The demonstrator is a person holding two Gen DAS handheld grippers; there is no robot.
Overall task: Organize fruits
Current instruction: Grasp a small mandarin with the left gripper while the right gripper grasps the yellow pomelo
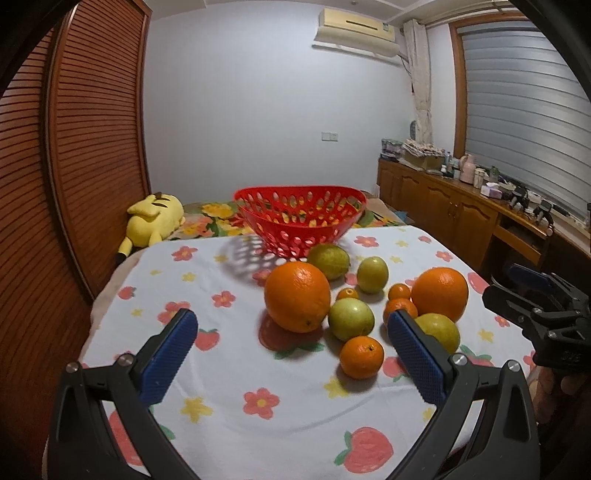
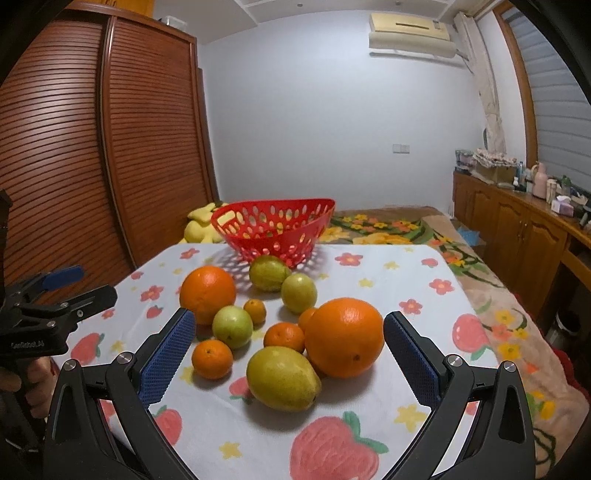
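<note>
Pale bluish walls close off the far end of this bedroom, with an air conditioner (image 1: 356, 31) mounted high and a slatted wooden wardrobe (image 1: 74, 147) running down my left. Along the right a wooden cabinet (image 2: 517, 229) carries bottles and boxes under a window with closed blinds (image 1: 524, 122). Before me is a surface draped in a white cloth (image 1: 236, 369) printed with strawberries and flowers; beyond its far edge lies a floral blanket (image 2: 391, 225) and a yellow plush toy (image 1: 155, 219).

A red perforated basket (image 1: 301, 218) stands at the cloth's far side, and I see no fruit in it. Just in front of it the fruit sits in a loose cluster: two large oranges (image 1: 297, 297), four green fruits (image 2: 282, 378) and several small tangerines (image 1: 361, 357), some touching one another.

My left gripper (image 1: 291, 345) hangs above the near cloth, blue fingers spread wide, holding nothing. My right gripper (image 2: 290, 349) is likewise spread and holds nothing, its fingers flanking the near fruit without touching any.
</note>
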